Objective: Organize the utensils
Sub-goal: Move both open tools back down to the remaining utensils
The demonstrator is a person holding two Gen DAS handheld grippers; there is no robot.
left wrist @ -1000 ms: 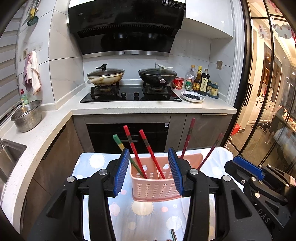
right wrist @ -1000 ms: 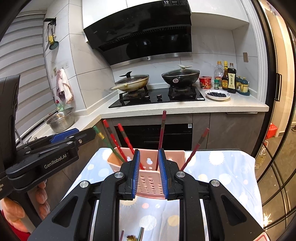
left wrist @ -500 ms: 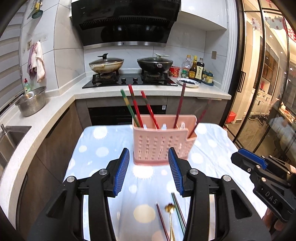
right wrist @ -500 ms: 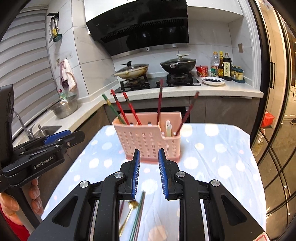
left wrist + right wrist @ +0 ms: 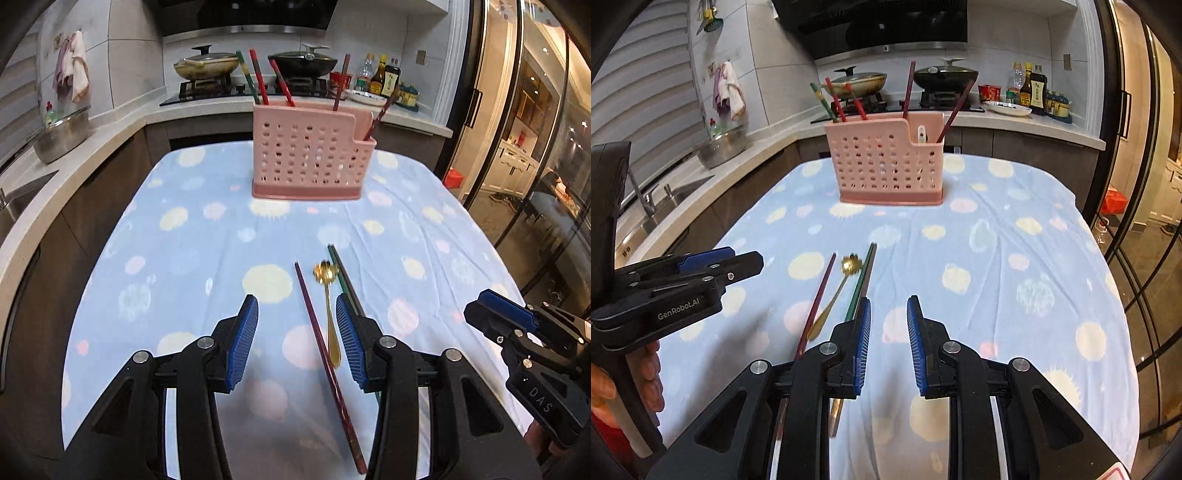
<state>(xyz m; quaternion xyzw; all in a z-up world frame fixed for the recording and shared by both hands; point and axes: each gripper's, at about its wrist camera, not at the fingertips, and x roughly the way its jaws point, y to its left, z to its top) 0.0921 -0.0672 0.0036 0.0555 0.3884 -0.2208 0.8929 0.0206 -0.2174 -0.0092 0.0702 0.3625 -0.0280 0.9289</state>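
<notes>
Your left gripper point(image 5: 297, 341) hangs wide open and empty over a maroon chopstick point(image 5: 325, 354) and gold spoon point(image 5: 328, 295) lying on the dotted tablecloth point(image 5: 184, 240), your right gripper point(image 5: 888, 345) is parted and empty beside the green chopsticks point(image 5: 862, 280), and the pink basket point(image 5: 890, 164) of upright chopsticks stands farther back.

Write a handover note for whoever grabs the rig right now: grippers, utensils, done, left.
Left gripper: jaws open, empty, above the loose utensils.
Right gripper: jaws open, empty, just right of them.
Pink caddy stands at the far end of the dotted tablecloth; five chopsticks already stand in it.
Left on the cloth: a dark red chopstick, a gold spoon, a green chopstick with a dark one beside it.
To do: pick each up and put it in the caddy.
</notes>
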